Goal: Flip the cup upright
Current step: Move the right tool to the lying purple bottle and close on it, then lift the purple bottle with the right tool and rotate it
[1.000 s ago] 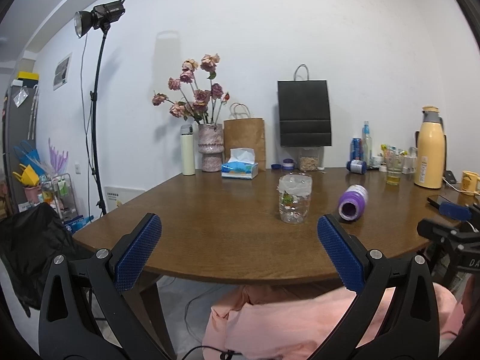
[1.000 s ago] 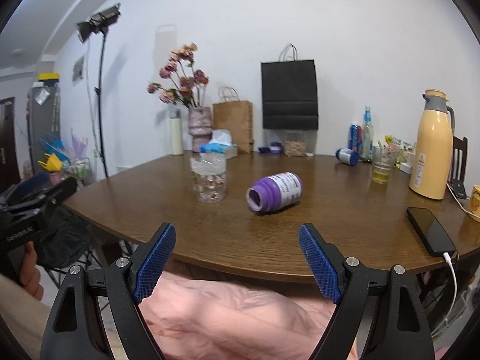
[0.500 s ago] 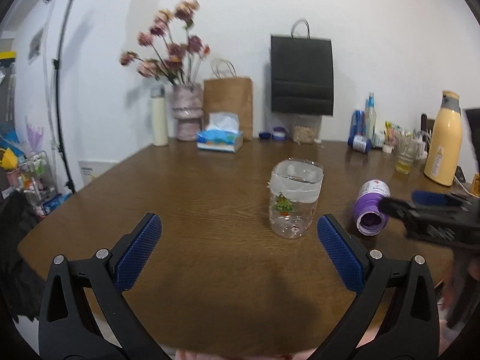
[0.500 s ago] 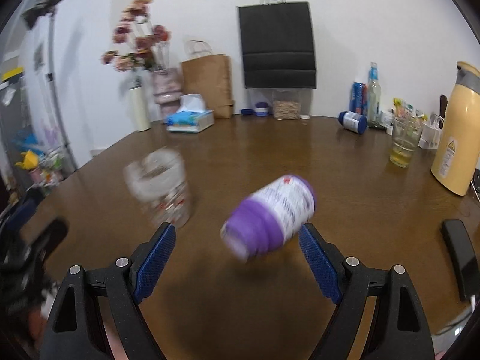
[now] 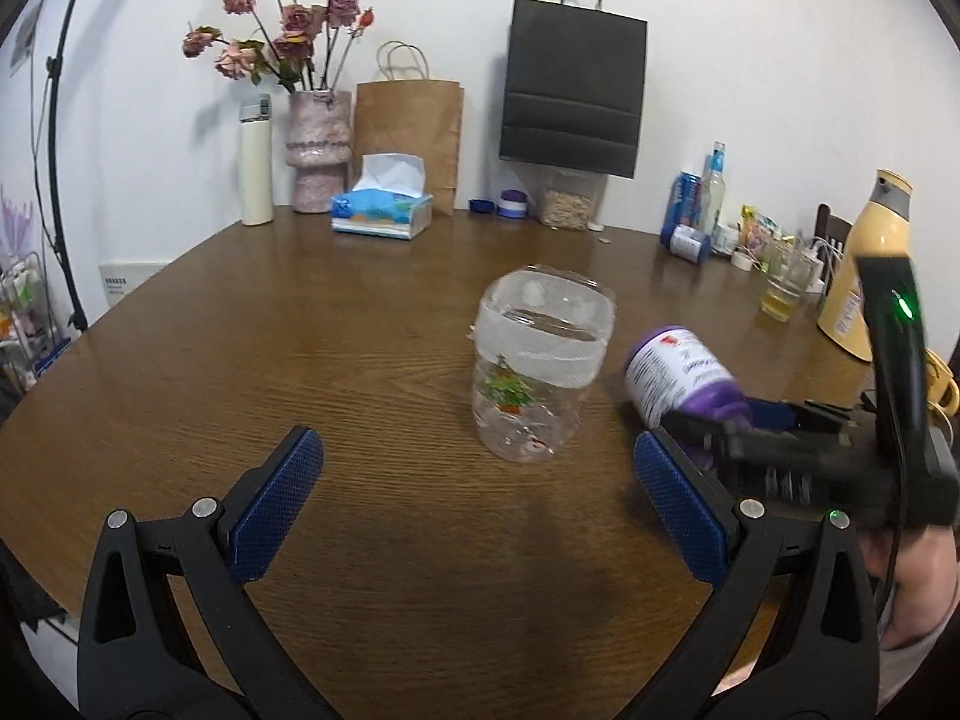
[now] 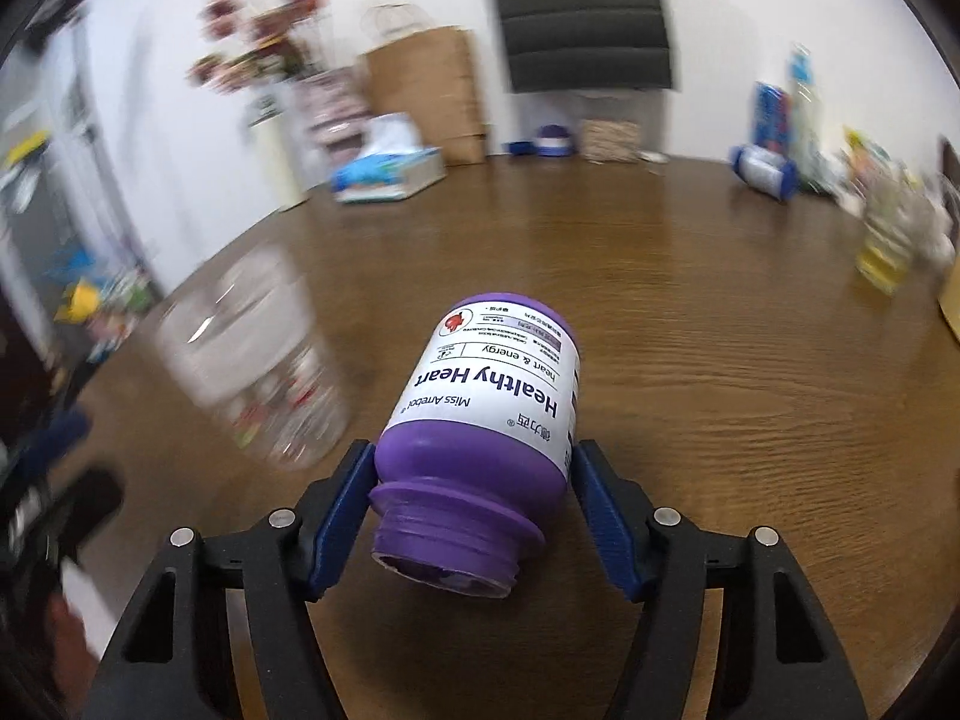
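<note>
Right wrist view: my right tongs [image 6: 471, 495] are closing around the purple cup [image 6: 489, 420], lying sideways on the tabletop [image 6: 720, 360], at its shoulder. Light, stiff, slick plastic, I judge. My left tongs [image 5: 474, 501] are hanging wide open, empty.

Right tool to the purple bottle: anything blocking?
Nothing visible. The purple bottle lies on its side on the table, its shoulder already between the right tool's fingers. The clear plastic jar stands off to the left, outside the fingers. The left tool is open over bare table.
</note>
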Available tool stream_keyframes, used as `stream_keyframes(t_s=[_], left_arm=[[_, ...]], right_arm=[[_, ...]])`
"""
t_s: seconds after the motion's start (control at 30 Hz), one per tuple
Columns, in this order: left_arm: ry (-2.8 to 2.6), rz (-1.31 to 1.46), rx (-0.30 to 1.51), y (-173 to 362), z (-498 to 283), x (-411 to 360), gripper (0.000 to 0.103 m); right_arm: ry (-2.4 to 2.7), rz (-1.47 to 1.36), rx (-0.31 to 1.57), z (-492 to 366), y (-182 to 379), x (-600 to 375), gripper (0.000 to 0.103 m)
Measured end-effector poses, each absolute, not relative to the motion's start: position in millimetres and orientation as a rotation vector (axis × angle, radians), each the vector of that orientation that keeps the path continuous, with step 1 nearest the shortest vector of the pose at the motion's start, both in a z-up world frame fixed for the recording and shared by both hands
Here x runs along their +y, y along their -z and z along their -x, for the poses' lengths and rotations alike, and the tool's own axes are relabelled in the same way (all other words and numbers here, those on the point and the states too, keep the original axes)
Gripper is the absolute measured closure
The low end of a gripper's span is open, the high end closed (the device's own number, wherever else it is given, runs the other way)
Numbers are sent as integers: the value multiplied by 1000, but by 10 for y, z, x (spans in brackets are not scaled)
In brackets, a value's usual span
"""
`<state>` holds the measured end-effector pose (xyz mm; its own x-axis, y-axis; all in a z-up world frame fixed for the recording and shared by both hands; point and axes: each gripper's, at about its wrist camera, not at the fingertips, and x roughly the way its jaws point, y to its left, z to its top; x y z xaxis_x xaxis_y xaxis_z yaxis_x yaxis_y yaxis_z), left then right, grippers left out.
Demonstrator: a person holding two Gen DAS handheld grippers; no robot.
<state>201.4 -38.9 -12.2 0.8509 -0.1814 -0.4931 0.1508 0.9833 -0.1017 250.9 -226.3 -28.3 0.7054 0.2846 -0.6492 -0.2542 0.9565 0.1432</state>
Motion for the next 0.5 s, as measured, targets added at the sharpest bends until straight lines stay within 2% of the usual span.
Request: stream_keyframes(t_s=[0.2, 0.4, 0.47, 0.5], left_arm=[[230, 90, 573, 74, -2091, -396, 0], [322, 151, 658, 89, -2296, -430, 2], [319, 141, 659, 97, -2336, -460, 15], [320, 131, 666, 108, -2354, -481, 28]], right_arm=[[-546, 191, 661, -1883, 283, -1843, 32], [-690, 234, 642, -1733, 288, -1666, 32], [-736, 252, 632, -1700, 300, -1633, 32], [-752, 265, 625, -1689, 305, -1617, 32]])
